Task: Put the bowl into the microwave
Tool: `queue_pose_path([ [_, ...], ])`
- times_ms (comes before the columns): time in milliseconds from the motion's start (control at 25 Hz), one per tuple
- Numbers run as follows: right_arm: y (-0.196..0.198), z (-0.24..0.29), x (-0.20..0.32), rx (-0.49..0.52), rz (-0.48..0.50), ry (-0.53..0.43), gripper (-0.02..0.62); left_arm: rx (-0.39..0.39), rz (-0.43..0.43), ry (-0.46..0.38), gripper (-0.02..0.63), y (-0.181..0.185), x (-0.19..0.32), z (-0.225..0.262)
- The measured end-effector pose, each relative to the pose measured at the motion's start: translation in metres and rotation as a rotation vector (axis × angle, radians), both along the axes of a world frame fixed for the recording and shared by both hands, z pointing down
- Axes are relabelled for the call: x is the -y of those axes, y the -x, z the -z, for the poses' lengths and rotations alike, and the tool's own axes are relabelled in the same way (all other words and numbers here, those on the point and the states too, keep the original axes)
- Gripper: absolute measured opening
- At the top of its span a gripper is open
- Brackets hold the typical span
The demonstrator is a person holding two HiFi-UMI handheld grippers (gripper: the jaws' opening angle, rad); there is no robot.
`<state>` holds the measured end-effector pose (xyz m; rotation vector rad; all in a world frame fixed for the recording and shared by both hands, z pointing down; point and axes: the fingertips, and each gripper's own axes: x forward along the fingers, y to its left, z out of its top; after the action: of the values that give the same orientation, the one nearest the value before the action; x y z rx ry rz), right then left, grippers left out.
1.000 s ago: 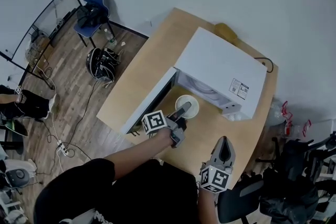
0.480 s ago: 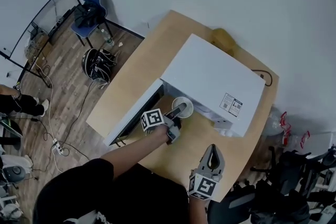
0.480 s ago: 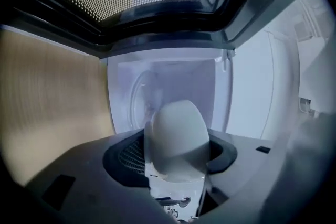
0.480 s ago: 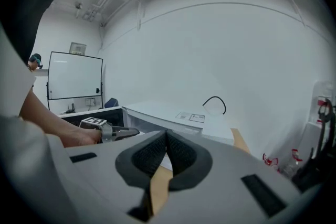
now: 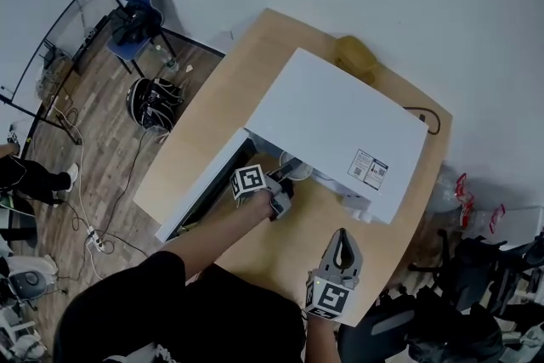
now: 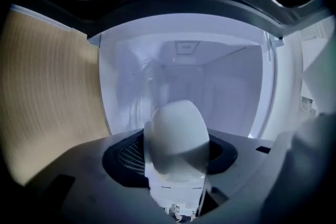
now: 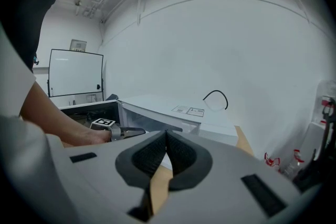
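Observation:
The white microwave (image 5: 336, 127) stands on the wooden table (image 5: 221, 98) with its door (image 5: 202, 193) swung open to the left. My left gripper (image 5: 289, 174) is shut on the white bowl (image 5: 295, 167), right at the oven's mouth. In the head view the microwave's top hides most of the bowl. The left gripper view shows the bowl (image 6: 176, 134) clamped by its rim between the jaws of that gripper (image 6: 174, 162), with the pale empty cavity (image 6: 220, 86) straight behind it. My right gripper (image 5: 342, 242) hangs shut and empty over the table's near edge, its pads (image 7: 157, 150) pressed together.
A yellow object (image 5: 354, 57) lies behind the microwave, and a black cable (image 5: 429, 119) curls off its right side. On the floor to the left are a blue chair (image 5: 136, 2), a black bag (image 5: 153, 100) and trailing cables. Dark chairs (image 5: 476, 285) stand at the right.
My left gripper has carried the bowl forward from the table in front of the oven to its opening, where the top now covers most of it. The right gripper stays low and shut.

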<state>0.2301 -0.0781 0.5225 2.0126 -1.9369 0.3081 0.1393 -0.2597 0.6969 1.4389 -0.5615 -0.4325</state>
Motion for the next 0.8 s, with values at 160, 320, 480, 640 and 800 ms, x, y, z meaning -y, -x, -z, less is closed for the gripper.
queue_pose_path([
  [160,0.008,-0.006,-0.001,0.009,0.022,0.020,0.060,0.099,0.008,-0.028,0.242,-0.001,0.009,-0.004],
  [320,0.016,-0.007,-0.006,0.012,0.045,0.023,0.060,0.092,0.024,0.002,0.242,-0.006,0.010,-0.013],
  [480,0.022,-0.007,-0.011,0.019,0.050,0.020,0.060,0.061,0.064,0.020,0.242,-0.009,0.009,-0.015],
  [640,0.021,-0.004,-0.015,0.020,0.043,0.012,0.060,0.088,0.074,0.016,0.242,-0.008,0.009,-0.017],
  [800,0.016,-0.004,-0.019,0.024,0.032,0.008,0.060,0.080,0.087,0.042,0.242,-0.007,0.009,-0.017],
])
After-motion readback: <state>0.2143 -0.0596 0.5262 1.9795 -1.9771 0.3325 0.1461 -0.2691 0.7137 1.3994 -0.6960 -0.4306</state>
